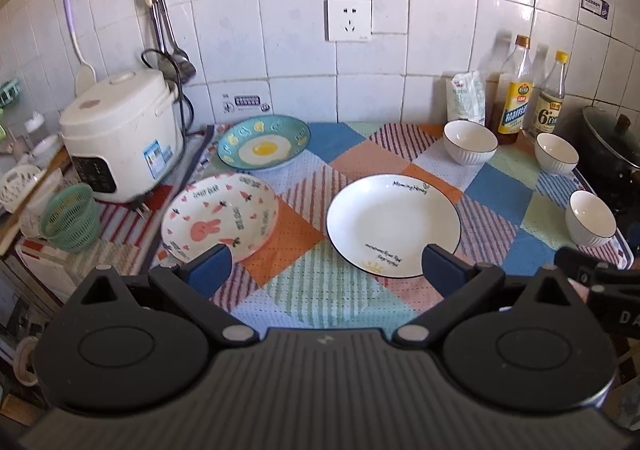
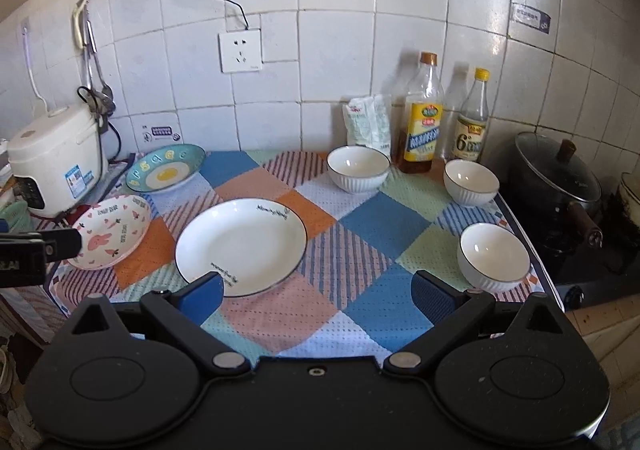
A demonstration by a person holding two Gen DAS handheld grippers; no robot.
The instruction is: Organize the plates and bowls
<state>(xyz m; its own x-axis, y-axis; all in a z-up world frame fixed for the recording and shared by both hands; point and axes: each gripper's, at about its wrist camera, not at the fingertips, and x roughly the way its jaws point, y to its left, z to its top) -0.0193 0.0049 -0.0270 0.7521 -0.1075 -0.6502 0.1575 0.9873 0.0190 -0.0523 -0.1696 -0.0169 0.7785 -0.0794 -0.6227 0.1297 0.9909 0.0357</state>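
Left wrist: patchwork cloth (image 1: pixel 352 302) on counter, tiled wall (image 1: pixel 440 30) behind; both jaws open, empty.

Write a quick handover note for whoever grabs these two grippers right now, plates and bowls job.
Left gripper: open, empty, above the cloth's near edge.
Right gripper: open, empty, likewise.
Plates, all separate on the patchwork cloth: white plate centre, bunny plate left, egg plate behind it.
Three white bowls, apart: back, right back, right front.
Done: nothing stacked.
Left: gather plates, gather bowls.
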